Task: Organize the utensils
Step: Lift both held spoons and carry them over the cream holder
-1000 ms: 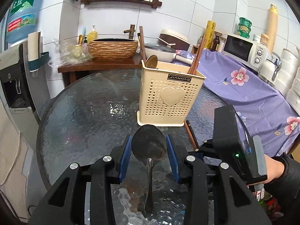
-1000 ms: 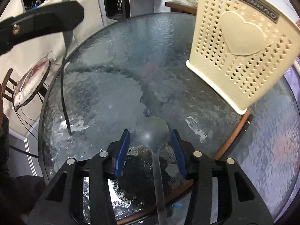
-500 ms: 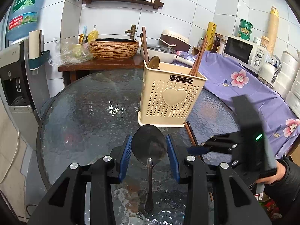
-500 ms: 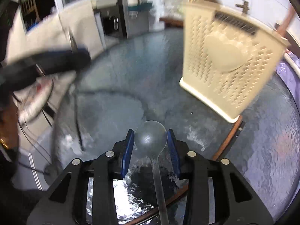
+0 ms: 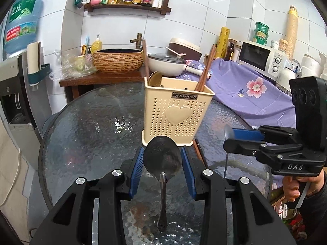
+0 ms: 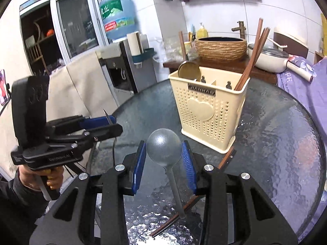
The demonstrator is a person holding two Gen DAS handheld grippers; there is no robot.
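Right gripper (image 6: 164,159): jaws just closed on the grey spoon (image 6: 164,150), lifted clear of the table.
Left gripper (image 5: 161,162): still clamping the steel spoon (image 5: 162,159).
Next: both bound for the holder (image 5: 177,115).

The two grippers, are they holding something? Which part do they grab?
Yes. The left gripper holds a metal spoon by its bowl. The right gripper holds a grey spoon by its bowl too. Both handles hang down.
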